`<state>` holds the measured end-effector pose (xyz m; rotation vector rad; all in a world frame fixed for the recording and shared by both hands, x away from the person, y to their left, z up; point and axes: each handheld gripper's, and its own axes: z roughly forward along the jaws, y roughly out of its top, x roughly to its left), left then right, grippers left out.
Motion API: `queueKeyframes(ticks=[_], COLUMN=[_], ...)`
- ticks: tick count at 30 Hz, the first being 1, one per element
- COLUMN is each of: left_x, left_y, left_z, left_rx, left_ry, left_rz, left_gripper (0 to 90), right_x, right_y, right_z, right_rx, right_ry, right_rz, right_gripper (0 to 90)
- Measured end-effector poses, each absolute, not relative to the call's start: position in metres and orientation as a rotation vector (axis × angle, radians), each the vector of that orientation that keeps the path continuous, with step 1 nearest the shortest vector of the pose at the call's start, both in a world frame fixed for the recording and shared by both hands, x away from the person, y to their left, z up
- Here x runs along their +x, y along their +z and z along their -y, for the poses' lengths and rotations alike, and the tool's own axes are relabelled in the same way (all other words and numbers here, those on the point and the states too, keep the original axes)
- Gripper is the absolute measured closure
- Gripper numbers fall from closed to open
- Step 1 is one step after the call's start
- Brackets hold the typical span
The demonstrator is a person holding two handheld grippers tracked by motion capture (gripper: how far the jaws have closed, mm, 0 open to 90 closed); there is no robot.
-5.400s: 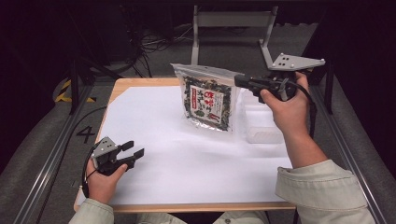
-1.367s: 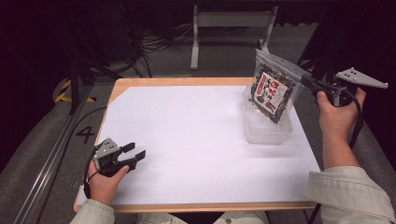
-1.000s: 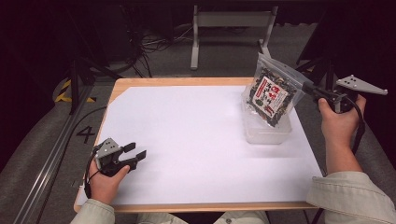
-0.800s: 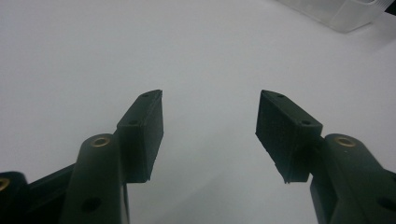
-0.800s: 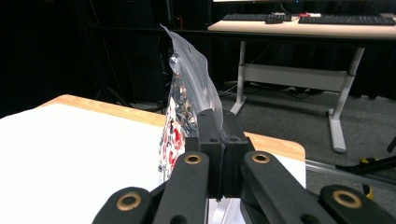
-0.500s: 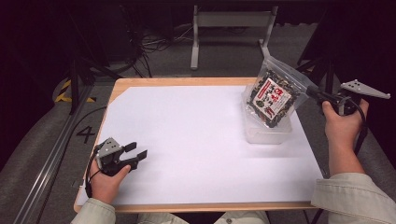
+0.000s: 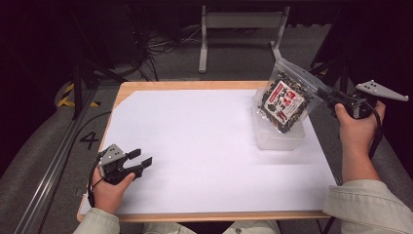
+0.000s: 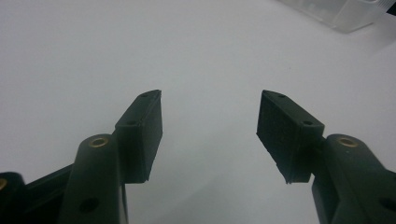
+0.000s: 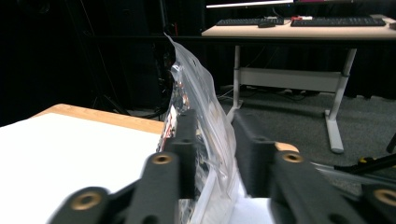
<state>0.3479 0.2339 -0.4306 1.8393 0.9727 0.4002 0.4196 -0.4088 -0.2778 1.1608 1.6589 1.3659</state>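
Your right gripper lets go of the snack bag
Jaws just parted, bag loose between them; standing tilted in the clear tub, it may topple out.

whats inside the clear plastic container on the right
The lower end of the snack bag stands in the clear container, leaning out over its rim. The bag covers most of the container's floor, so anything beneath it cannot be seen.

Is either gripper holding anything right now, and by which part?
Nothing is held. The right gripper has just been opening around the clear printed snack bag's upper edge; the left gripper is open and empty.
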Motion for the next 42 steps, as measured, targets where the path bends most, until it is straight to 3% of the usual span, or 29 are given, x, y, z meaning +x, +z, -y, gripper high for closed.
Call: queueKeyframes(ticks=[8, 16, 25, 29, 42], left_x=[0.349, 0.343, 0.34, 0.339, 0.338], left_y=[-0.431, -0.428, -0.422, -0.419, -0.42], left_z=[-0.233, -0.235, -0.229, -0.227, -0.228], left_rx=[1.845, 1.825, 1.832, 1.831, 1.886], left_ry=[0.4, 0.391, 0.361, 0.32, 0.369], left_rz=[-0.969, -0.98, -0.97, -0.966, -0.901], left_gripper=[39.3, 34.1, 27.4, 23.8, 20.8], right_x=[0.413, 0.396, 0.377, 0.37, 0.359], right_y=[-0.259, -0.237, -0.24, -0.25, -0.297], right_z=[0.399, 0.376, 0.336, 0.321, 0.29], right_rx=[1.075, 0.992, 0.901, 0.864, 0.77], right_ry=[1.363, 1.449, 1.539, 1.564, 1.596], right_rz=[-1.685, -1.701, -1.842, -1.921, -2.067], right_gripper=[37.7, 27.7, 23.3, 23.2, 21.5])
